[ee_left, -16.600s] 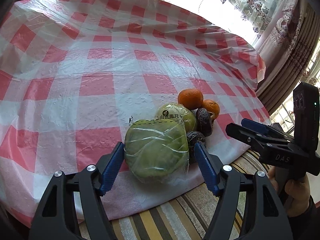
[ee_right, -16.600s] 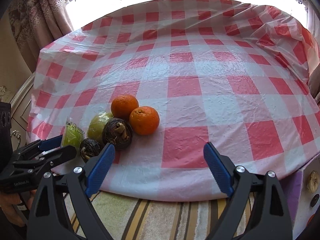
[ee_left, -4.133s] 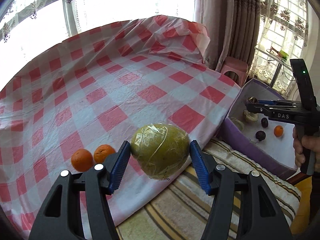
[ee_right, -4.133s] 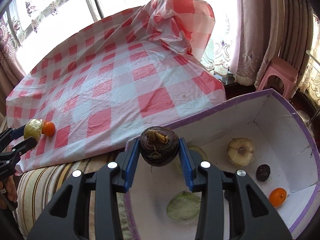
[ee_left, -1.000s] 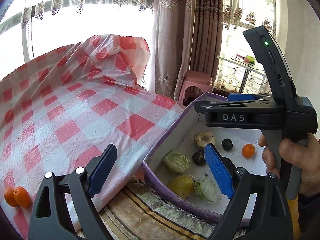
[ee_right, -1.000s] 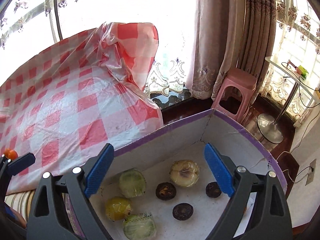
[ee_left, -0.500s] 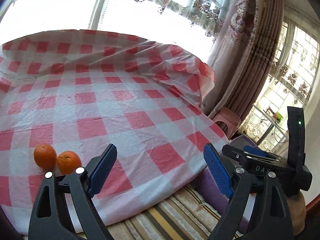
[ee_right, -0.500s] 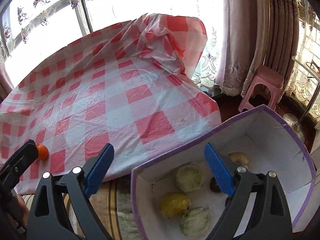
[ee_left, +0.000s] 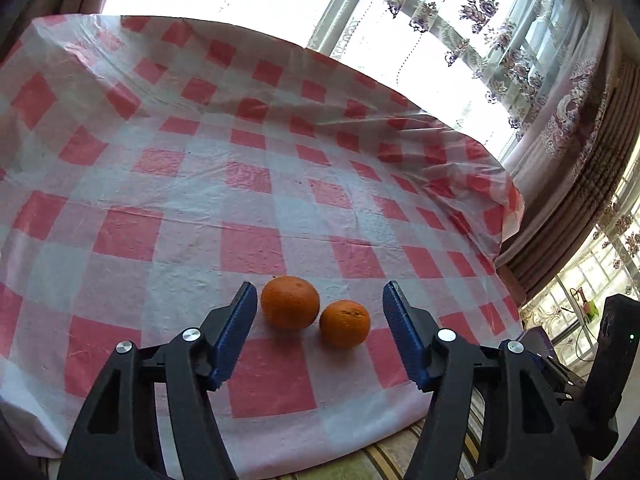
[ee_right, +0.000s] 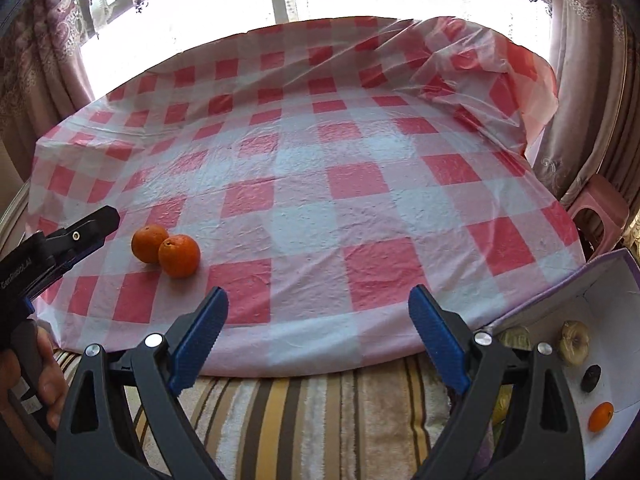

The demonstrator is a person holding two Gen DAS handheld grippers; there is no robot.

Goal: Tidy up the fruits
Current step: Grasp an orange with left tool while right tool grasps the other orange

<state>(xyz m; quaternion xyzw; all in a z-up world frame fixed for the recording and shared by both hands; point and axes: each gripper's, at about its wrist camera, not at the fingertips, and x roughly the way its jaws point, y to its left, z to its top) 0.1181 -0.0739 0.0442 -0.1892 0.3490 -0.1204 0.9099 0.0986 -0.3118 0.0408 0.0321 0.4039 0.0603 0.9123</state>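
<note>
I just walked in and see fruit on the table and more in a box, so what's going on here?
A person is sorting fruit with a hand-held gripper in each hand. Two oranges lie side by side on the checked tablecloth. The left hand-held gripper is lined up on them; its jaws have just been closing but grip nothing yet. The right hand-held gripper is open and empty. The box to the right holds a small orange and other fruit.

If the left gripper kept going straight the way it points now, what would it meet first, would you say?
Probably the two oranges on the checked tablecloth, framed between the open jaws of the left gripper; which comes first is unclear.
</note>
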